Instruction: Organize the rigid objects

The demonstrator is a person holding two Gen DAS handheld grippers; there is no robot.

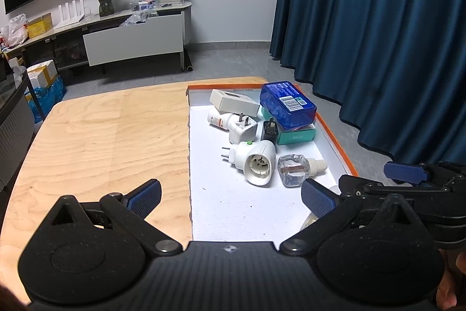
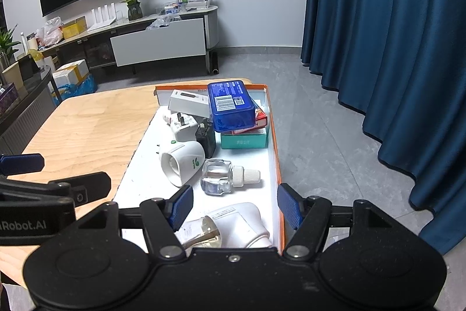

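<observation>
Here, left gripper (image 1: 231, 198): jaws wide apart, holding nothing, above the tray's near end.
Right gripper (image 2: 235, 207): jaws spread, empty, over a white bottle (image 2: 241, 223).
Tray (image 1: 337, 147): orange-rimmed, on the wooden table (image 1: 110, 136).
Contents: white plug adapter (image 1: 256, 165), clear refill bottle (image 1: 294, 169), blue box (image 1: 287, 104) stacked on cartons.

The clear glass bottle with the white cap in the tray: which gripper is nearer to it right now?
Right. The right gripper hangs open over the tray's near end, with the clear bottle just ahead of its fingertips. The left gripper is open too, straddling the tray's left edge, farther off to the side.
</observation>
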